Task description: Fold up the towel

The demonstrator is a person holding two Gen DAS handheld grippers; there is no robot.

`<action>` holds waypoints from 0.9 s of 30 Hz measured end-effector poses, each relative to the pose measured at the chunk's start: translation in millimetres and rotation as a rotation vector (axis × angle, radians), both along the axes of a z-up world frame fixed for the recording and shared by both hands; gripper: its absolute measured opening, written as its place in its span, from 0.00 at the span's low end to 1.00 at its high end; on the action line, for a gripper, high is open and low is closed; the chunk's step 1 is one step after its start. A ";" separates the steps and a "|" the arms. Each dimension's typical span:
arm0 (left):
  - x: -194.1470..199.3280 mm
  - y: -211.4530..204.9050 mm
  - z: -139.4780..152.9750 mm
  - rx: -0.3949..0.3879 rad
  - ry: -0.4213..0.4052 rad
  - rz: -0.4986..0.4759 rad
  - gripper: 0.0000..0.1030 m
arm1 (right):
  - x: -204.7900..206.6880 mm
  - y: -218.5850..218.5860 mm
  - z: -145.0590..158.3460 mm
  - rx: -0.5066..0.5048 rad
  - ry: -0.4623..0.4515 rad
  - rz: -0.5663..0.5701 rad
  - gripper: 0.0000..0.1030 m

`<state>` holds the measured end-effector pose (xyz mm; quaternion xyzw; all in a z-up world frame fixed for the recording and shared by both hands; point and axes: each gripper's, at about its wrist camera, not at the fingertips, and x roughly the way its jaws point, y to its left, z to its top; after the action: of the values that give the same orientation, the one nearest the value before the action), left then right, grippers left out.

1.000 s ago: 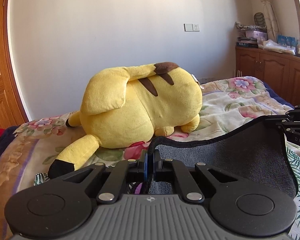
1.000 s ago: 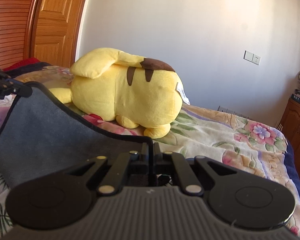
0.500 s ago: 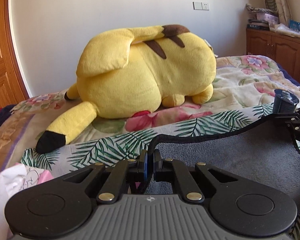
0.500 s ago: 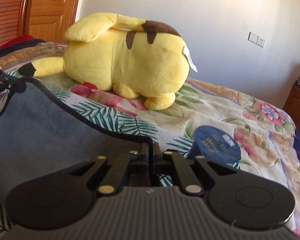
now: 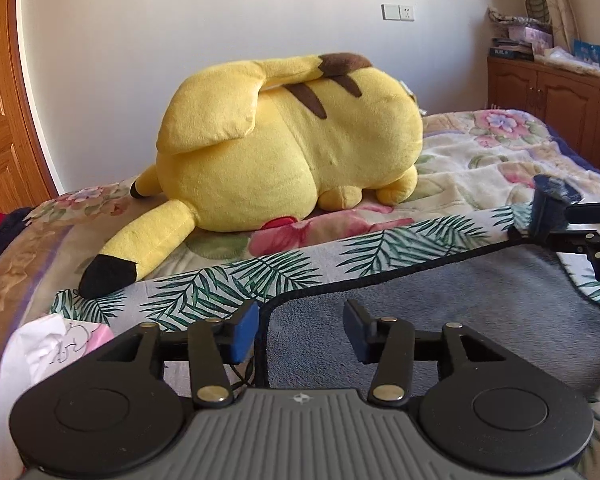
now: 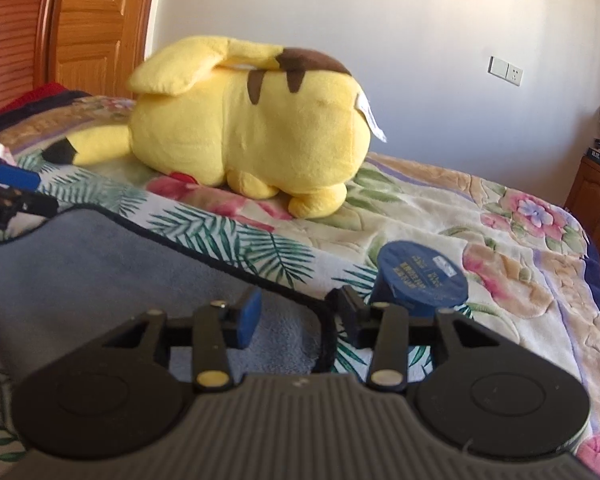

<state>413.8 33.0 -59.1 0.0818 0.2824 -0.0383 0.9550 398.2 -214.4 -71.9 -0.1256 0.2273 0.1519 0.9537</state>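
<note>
On the bed, in front of the plush, your grey towel lies spread over the palm-leaf cloth, its dark-bound far edge running across below the plush. Your left gripper sits at the towel's near left corner with its jaws apart; the rounded corner edge lies between the blue pads, touching neither as far as you can see. Your right gripper sits at the other corner, jaws apart too, the towel's bound edge curving down between its fingers. Just right of the towel, beside your right gripper, stands a dark blue tub with a printed lid. Left of the towel, near the plush's black-tipped ear, lies a crumpled white-and-pink bag. From the left view, your right gripper shows at the towel's far right, close against the tub.
</note>
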 end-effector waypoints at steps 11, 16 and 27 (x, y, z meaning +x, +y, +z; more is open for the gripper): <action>-65.8 -10.1 70.6 0.000 -0.033 -0.025 0.43 | -68.7 -7.2 75.7 0.071 -0.013 0.028 0.48; -96.6 -12.9 98.4 0.009 -0.060 -0.039 0.49 | -98.6 -15.5 100.0 0.098 -0.029 0.019 0.50; -162.2 -15.6 141.3 -0.030 -0.093 -0.054 0.56 | -152.5 -29.7 136.4 0.138 -0.039 -0.025 0.52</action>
<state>251.6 17.4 82.3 0.0768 0.2349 -0.0642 0.9668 245.7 -244.2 64.4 -0.0597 0.1994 0.1529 0.9661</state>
